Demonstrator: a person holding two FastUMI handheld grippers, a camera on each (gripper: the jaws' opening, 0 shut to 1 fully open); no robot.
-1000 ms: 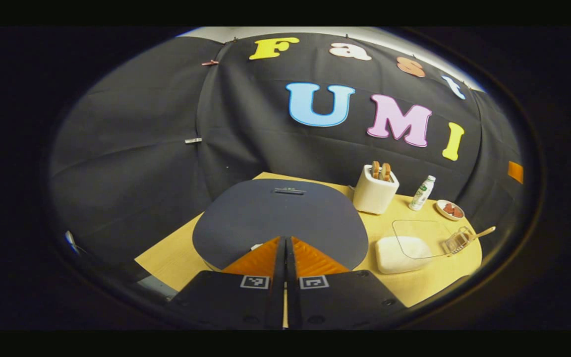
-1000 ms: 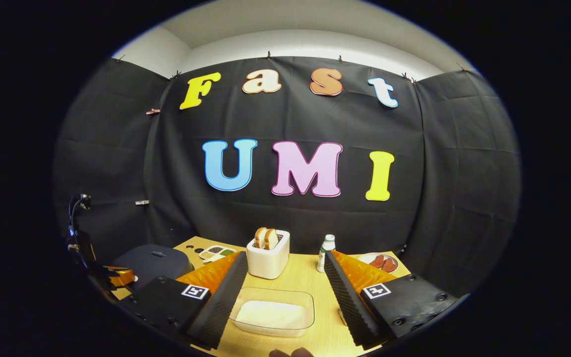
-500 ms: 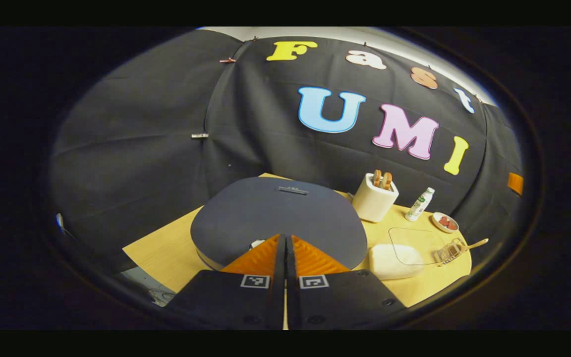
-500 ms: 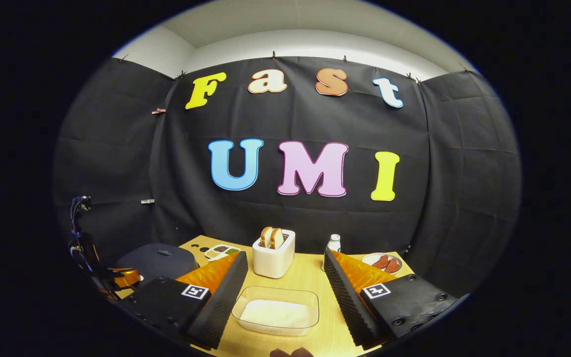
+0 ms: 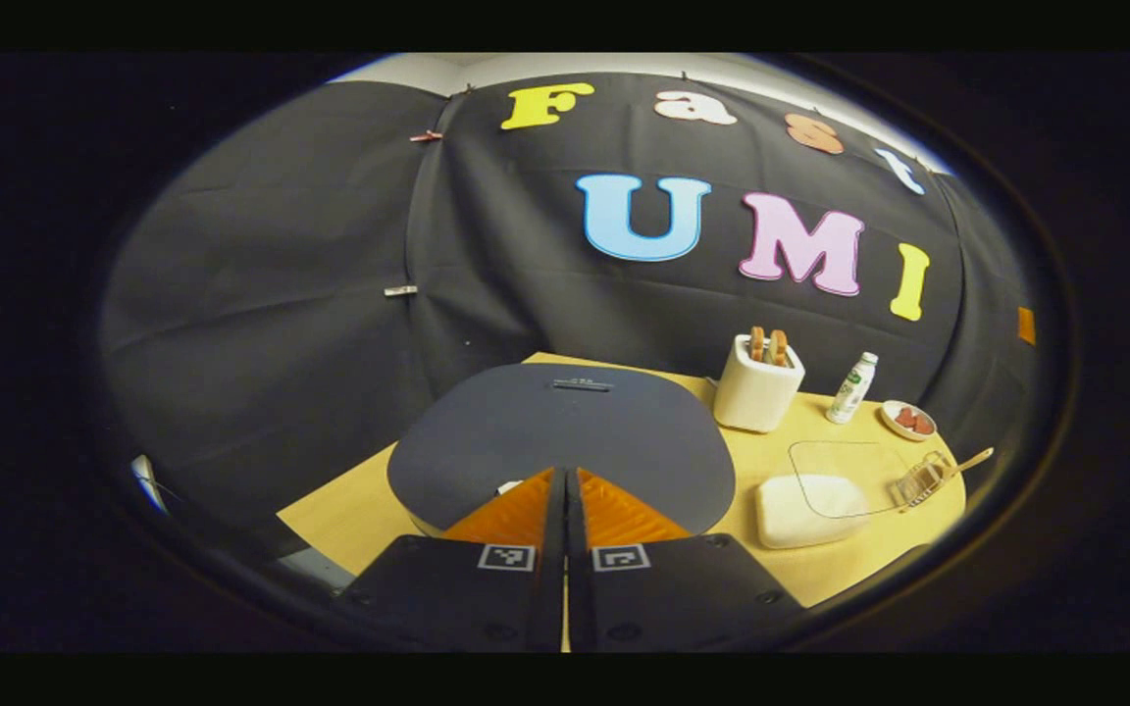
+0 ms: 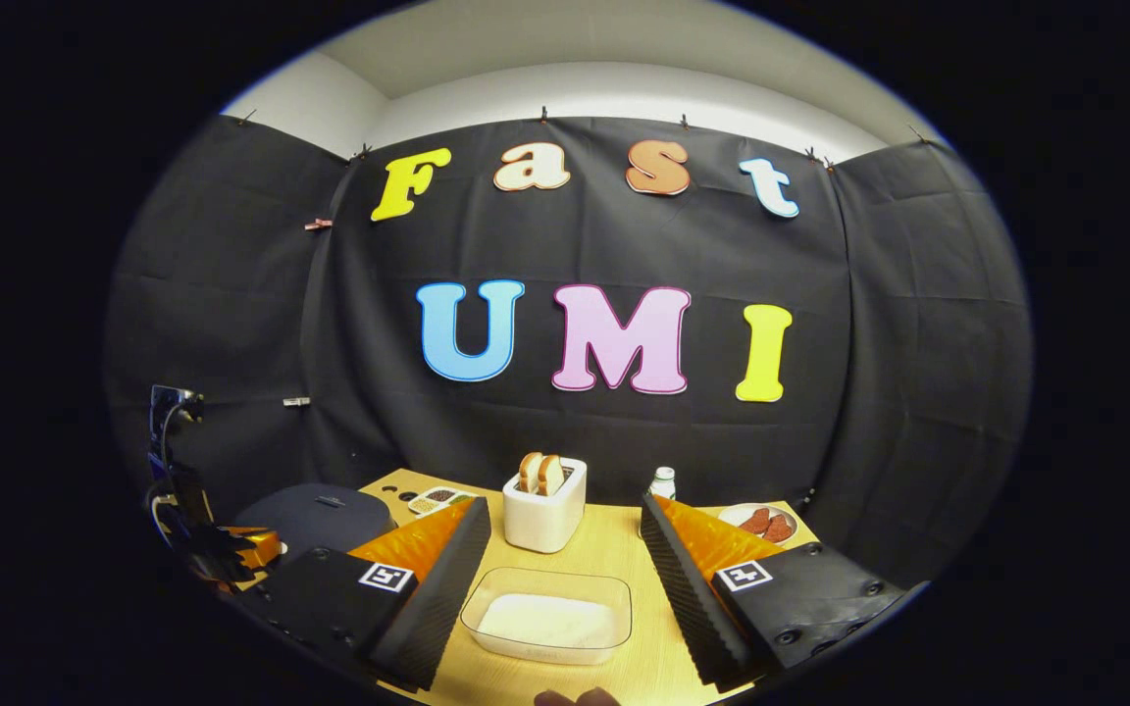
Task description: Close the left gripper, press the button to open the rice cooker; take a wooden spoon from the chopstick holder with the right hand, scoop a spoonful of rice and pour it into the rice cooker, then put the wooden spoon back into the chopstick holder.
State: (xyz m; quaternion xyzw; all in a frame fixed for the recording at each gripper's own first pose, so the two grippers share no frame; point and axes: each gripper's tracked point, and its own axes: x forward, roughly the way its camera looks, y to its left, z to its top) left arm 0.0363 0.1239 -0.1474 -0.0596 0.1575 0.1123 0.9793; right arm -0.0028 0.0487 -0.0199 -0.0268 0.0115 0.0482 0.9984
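Cooker lid [image 5: 565, 431] lower; spoon handle [image 5: 969, 460] rightward

left hand-held gripper [image 5: 565, 480] fingers pressed together, right hand-held gripper [image 6: 565, 534] spread wide

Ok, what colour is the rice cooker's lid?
The rice cooker's lid is dark navy-grey with a matte look, clearest in the left gripper view.

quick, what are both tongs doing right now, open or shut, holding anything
Left tongs: closed, fingers together, holding nothing, poised at the front edge of the rice cooker.
Right tongs: open, empty, hanging above the clear rice container.
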